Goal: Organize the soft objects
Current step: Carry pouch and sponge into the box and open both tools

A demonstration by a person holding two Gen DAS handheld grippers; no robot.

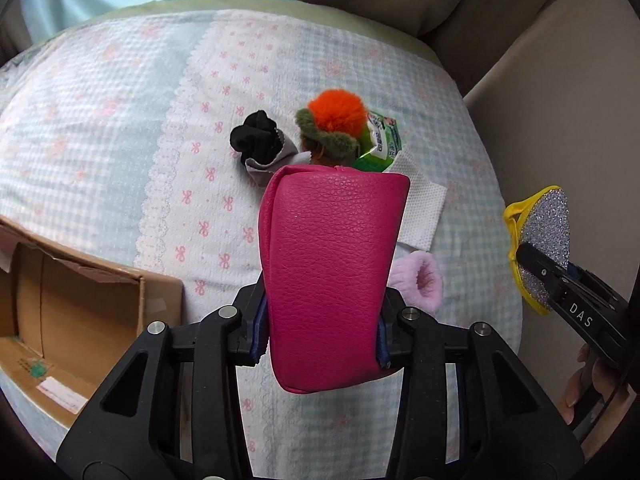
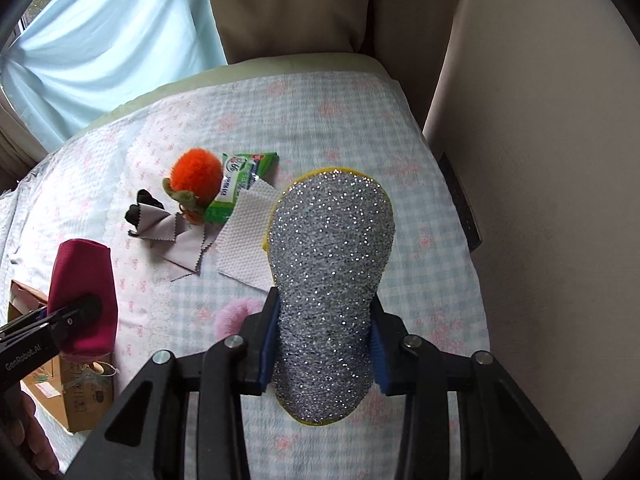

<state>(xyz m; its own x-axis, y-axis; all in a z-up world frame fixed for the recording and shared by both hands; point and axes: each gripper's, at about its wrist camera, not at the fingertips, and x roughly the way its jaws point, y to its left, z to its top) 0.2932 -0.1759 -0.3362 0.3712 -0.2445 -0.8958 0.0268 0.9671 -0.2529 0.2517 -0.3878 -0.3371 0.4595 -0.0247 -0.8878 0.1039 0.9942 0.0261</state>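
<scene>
- Pouch, pink and leathery, sits clamped between my left gripper's blue pads, held up above the bedspread.
- From the right wrist I see that same pouch out to the left, hanging just over the box.
- Scrubber, silver glitter with a yellow rim, is pinched at its narrow waist by my right gripper, also off the bed.
- In the left view the scrubber shows at the far right edge, with the right gripper's finger across it.
- Box, brown cardboard and open, rests on the bedspread to my left.
- Pink fluffy ring lies on the bed just behind the pouch, partly hidden.
- White tissue lies flat beyond the ring, touching a green packet.
- Orange pompom with a green fuzzy collar sits right against that packet.
- Grey cloth with zigzag edges spreads beside the pompom, a black bundle at its far end.
- Pale blue curtain hangs beyond the bed; beige cushions stand at its head.
</scene>
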